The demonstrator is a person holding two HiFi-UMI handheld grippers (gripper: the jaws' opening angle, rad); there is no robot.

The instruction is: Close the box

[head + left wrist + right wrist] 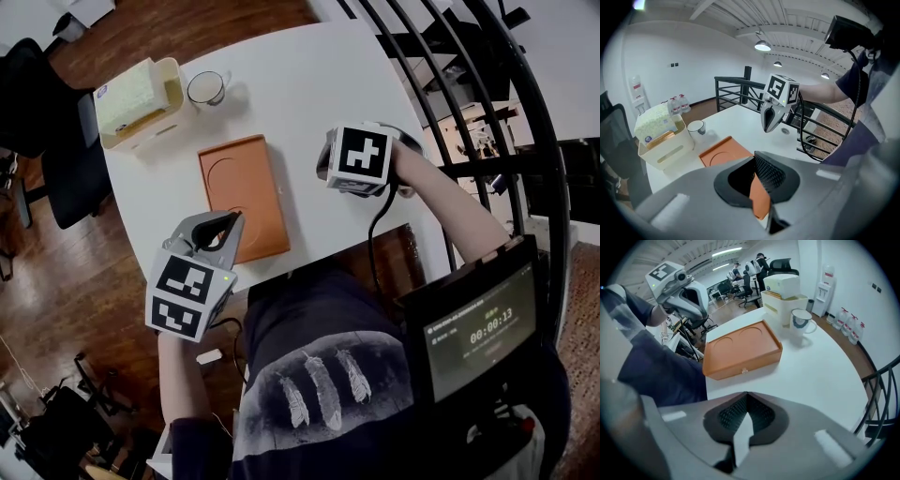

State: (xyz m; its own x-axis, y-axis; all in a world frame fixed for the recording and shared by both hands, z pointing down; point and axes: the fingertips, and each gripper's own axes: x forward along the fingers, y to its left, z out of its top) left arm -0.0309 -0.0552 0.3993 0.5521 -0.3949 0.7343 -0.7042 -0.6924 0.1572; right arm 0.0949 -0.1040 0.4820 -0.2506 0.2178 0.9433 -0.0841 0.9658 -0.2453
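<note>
Closest to you, at your right side, a small screen (pixel 483 328) shows a running timer. Just ahead, you hold the left gripper (pixel 755 154) low over the near left corner of the box (pixel 242 192). Its jaws are pressed together at the tips with nothing between them, and the orange lid shows through the hollow behind them. I cannot tell whether the tips touch the box, though they look slightly raised. Your right gripper (pixel 747 397) hangs over bare white table (pixel 309 84), off to the right of the box and apart from it. Its jaws are likewise drawn together and empty.

Between the two grippers lies the flat orange box, lengthwise away from you, its near end by the table edge and within easy reach. The lid sits level on the base, with round shapes pressed into its top and a small clasp (pixel 743 371) on the side facing your right gripper. By that look the box is already closed, which may be why both tools sit back from it rather than pushing down.

Beyond the box stand a white mug (pixel 205 88) and a cream tissue box (pixel 141 98), side by side at the far left corner, out of the working space. Farther off are a black railing (pixel 469 103) on the right and a dark office chair (pixel 37 122) on the left.
</note>
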